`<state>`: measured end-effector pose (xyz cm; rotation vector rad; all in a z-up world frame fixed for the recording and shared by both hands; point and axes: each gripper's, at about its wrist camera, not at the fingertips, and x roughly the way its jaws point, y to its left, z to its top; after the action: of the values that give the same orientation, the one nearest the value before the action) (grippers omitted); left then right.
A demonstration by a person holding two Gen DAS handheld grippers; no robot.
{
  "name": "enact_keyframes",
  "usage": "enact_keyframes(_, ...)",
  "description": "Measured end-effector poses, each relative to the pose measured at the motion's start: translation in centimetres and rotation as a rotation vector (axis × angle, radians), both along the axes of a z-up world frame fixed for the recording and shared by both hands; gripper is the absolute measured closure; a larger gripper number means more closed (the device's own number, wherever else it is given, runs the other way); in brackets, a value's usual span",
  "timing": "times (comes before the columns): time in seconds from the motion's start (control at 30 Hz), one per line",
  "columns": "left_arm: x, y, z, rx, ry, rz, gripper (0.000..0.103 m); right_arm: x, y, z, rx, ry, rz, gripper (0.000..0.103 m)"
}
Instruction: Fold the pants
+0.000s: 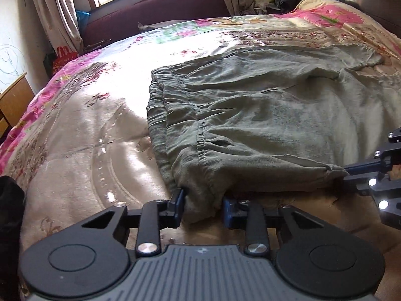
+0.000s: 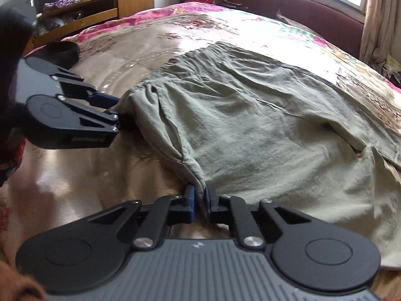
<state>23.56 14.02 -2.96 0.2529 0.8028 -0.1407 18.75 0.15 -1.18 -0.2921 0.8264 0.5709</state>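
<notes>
Pants (image 1: pixel 250 105) of soft, light green cloth are spread on the bed (image 1: pixel 87 130), stretching away ahead of both tongs. A bunched waistband corner is gripped between the blue pads of the left tongs (image 1: pixel 204 207), which are closed partway around the thick wad. A thin side-seam edge is pinched by the nearly closed right tongs (image 2: pixel 199 202). The limp fabric is judged likely to sag and wrinkle, so hems and seams are probably the best holds.

pants (image 1: pixel 250 105): matt wrinkled cloth | bedspread (image 1: pixel 105 130): glossy satin | cabinet (image 2: pixel 110 5): wood
</notes>
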Motion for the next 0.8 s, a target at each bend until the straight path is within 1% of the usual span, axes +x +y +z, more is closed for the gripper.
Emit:
enact_keyframes(0.1, -1.3, 2.2, 0.3, 0.067, 0.003, 0.015, 0.060, -1.5, 2.3, 0.3, 0.044, 0.041, 0.061, 0.093)
enact_keyframes(0.2, -3.1, 4.7, 0.6, 0.117, 0.008, 0.041, 0.060, -3.2, 5.0, -0.4, 0.088, 0.102, 0.124, 0.092)
enact_keyframes(0.23, -3.7, 5.4, 0.7, 0.136, 0.014, 0.056, 0.060, -3.9, 5.8, -0.6, 0.093, 0.099, 0.132, 0.089)
enact_keyframes(0.3, -5.1, 6.7, 0.6, 0.168, 0.024, 0.087, 0.060, -5.1, 6.7, -0.5, 0.086, 0.061, 0.124, 0.088)
enact_keyframes(0.33, -5.8, 7.2, 0.6, 0.179, 0.022, 0.107, 0.060, -5.5, 6.6, -0.3, 0.092, 0.051, 0.110, 0.086)
enact_keyframes(0.37, -6.5, 7.6, 0.6, 0.183, 0.024, 0.120, 0.059, -5.9, 6.1, 0.1, 0.113, 0.049, 0.083, 0.078)
enact_keyframes(0.4, -7.3, 7.8, 0.6, 0.189, 0.020, 0.130, 0.057, -6.2, 5.1, 0.6, 0.139, 0.053, 0.051, 0.072)
enact_keyframes(0.43, -8.0, 7.9, 0.7, 0.196, 0.008, 0.140, 0.057, -6.5, 3.7, 1.1, 0.160, 0.054, 0.006, 0.063)
enact_keyframes(0.47, -8.8, 7.7, 0.9, 0.203, -0.004, 0.149, 0.057, -6.9, 2.0, 1.6, 0.173, 0.050, -0.049, 0.057)
enact_keyframes(0.53, -10.1, 7.3, 1.6, 0.202, -0.039, 0.158, 0.057, -7.6, -2.2, 2.7, 0.182, 0.018, -0.181, 0.057)
enact_keyframes(0.6, -11.1, 6.4, 2.6, 0.185, -0.080, 0.146, 0.057, -7.9, -7.5, 3.4, 0.171, -0.024, -0.369, 0.054)
enact_keyframes(0.67, -11.7, 5.1, 3.5, 0.158, -0.113, 0.116, 0.055, -7.7, -13.9, 3.4, 0.149, -0.041, -0.578, 0.040)
enact_keyframes(0.73, -12.1, 2.7, 4.4, 0.113, -0.136, 0.057, 0.054, -7.2, -20.0, 2.7, 0.149, -0.031, -0.772, 0.039)
enact_keyframes(0.8, -11.8, -0.3, 4.6, 0.092, -0.153, -0.005, 0.052, -6.3, -25.5, 1.7, 0.173, -0.022, -0.945, 0.039)
